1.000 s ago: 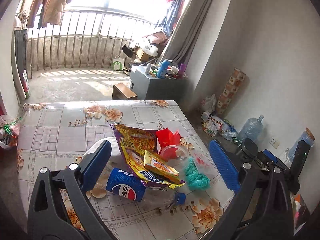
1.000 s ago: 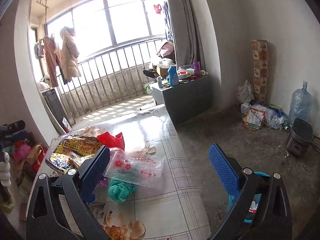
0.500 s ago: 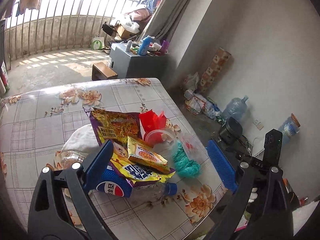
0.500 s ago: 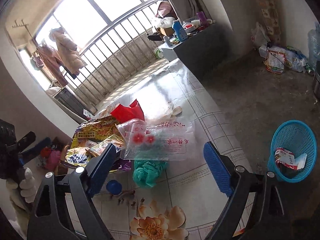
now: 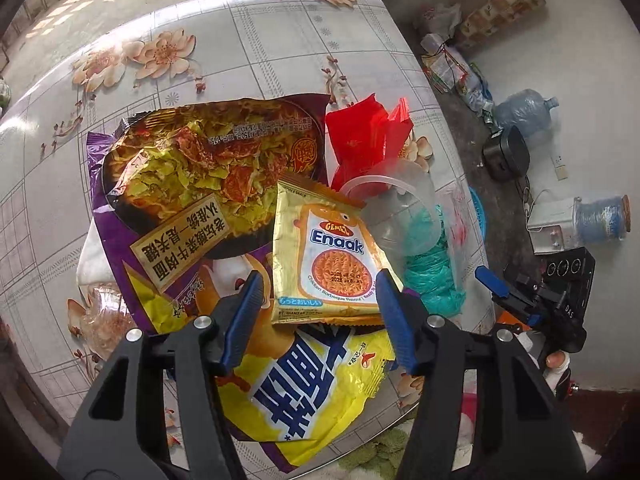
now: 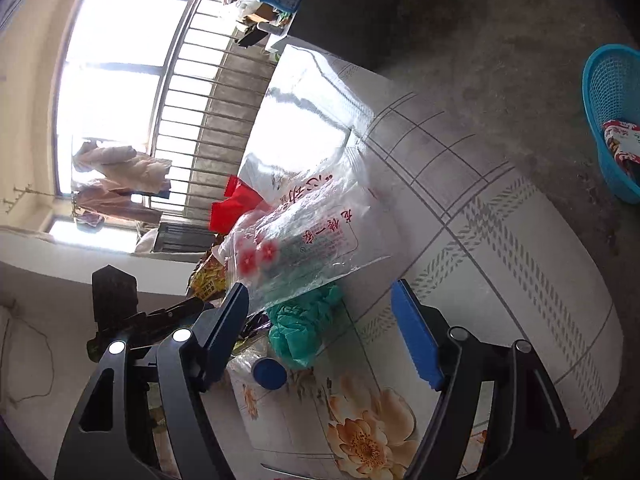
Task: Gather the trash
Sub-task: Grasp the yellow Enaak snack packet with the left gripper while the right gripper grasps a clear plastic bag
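Observation:
A pile of trash lies on the flowered table (image 5: 248, 36). My left gripper (image 5: 320, 304) is open, its jaws on either side of the lower end of a small yellow Enaak noodle packet (image 5: 328, 256). The packet lies on a large purple and yellow noodle bag (image 5: 192, 184). Beside them are a red wrapper (image 5: 360, 140), a clear plastic cup (image 5: 400, 208) and a teal crumpled bag (image 5: 432, 280). My right gripper (image 6: 320, 324) is open just above the teal bag (image 6: 308, 328), near a clear printed plastic bag (image 6: 312, 236) and a blue bottle cap (image 6: 269, 374).
A blue trash basket (image 6: 612, 112) with a wrapper in it stands on the floor to the right of the table. A water jug (image 5: 524, 110), a black cooker (image 5: 506, 156) and bags lie along the wall. A railing (image 6: 192, 120) is beyond the table.
Both grippers have dropped toward the pile. My left gripper now straddles the Enaak packet. My right gripper has tilted and come down over the teal bag.

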Tool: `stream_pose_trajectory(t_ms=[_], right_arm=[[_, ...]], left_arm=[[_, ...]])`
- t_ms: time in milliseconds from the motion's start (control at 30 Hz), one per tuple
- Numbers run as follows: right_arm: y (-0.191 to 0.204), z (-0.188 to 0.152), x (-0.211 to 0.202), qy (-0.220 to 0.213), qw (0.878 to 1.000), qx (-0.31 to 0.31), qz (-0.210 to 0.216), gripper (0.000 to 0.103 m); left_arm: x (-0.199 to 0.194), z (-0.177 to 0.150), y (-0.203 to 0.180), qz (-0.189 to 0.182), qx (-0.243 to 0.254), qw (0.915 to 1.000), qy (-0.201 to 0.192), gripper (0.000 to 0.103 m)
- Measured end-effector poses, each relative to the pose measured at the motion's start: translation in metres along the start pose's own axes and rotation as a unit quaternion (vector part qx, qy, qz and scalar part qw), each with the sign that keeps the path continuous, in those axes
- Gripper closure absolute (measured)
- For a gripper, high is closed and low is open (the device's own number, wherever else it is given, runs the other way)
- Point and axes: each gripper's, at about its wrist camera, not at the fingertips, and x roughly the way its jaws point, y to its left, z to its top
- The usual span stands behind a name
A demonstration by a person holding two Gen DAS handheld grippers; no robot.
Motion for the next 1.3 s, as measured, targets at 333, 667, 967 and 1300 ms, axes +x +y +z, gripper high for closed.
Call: stream_pose_trajectory(t_ms=[333,667,967,1300], right_arm=[[-0.02,0.006,0.031,0.009,0.995,0.078,0.055,0.044],[-0.033,0.006,0.045,0.015,0.983,0.157,0.093,0.066],[-0.054,0.001,0.048,0.005,0.969,0.213,0.128,0.094],[-0.05,-0.005,0.027,-0.005,0.966,0.196,0.166,0.1]], left_arm=[[0.033,-0.001,0.007,-0.017,-0.009,0.9988,0.044,0.05],[0.06,0.001,0.003,-0.025,0.008,0.9984,0.05,0.084],[0.048,-0.001,0.015,-0.052,0.011,0.9985,0.011,0.096],[-0.012,-0.03,0.024,-0.085,0.013,0.9935,-0.075,0.1]])
